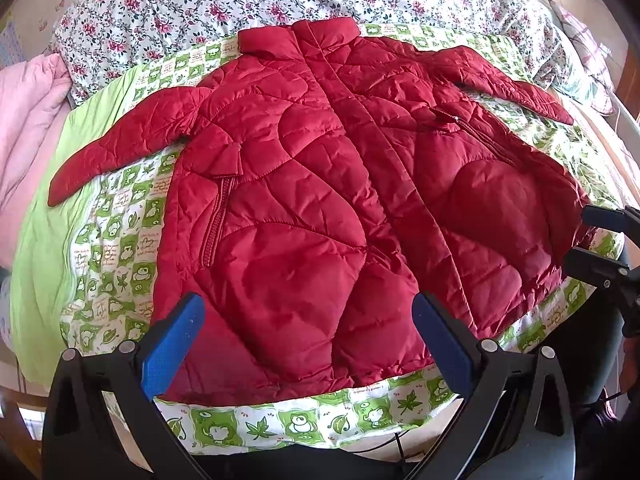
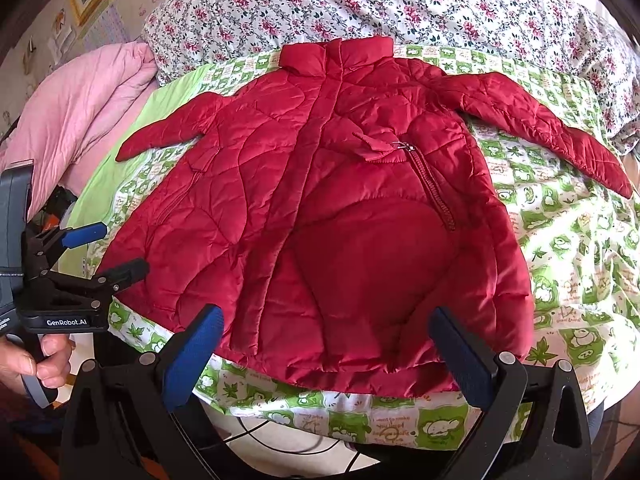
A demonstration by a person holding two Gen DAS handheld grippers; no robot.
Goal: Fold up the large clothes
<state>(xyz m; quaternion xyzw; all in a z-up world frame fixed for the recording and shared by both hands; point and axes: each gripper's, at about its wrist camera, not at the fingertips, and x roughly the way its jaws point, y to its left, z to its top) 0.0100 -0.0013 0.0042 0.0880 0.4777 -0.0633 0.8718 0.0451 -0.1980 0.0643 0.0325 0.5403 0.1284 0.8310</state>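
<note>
Two grippers hover at the near edge of the bed, both spread wide and holding nothing: the left gripper (image 1: 308, 344) over the hem, the right gripper (image 2: 326, 354) beside it, level and pointing forward. Just beyond them the red jacket (image 1: 320, 200) lies flat, front up and zipped, on the green quilt (image 1: 296, 420), hem nearest, collar (image 1: 298, 36) farthest. It looks puffy, light and slick, so a pinch could slip; I'd take the sleeve cuffs or hem corners. Both sleeves splay outward. Farther back, a floral duvet (image 1: 200, 4).
</note>
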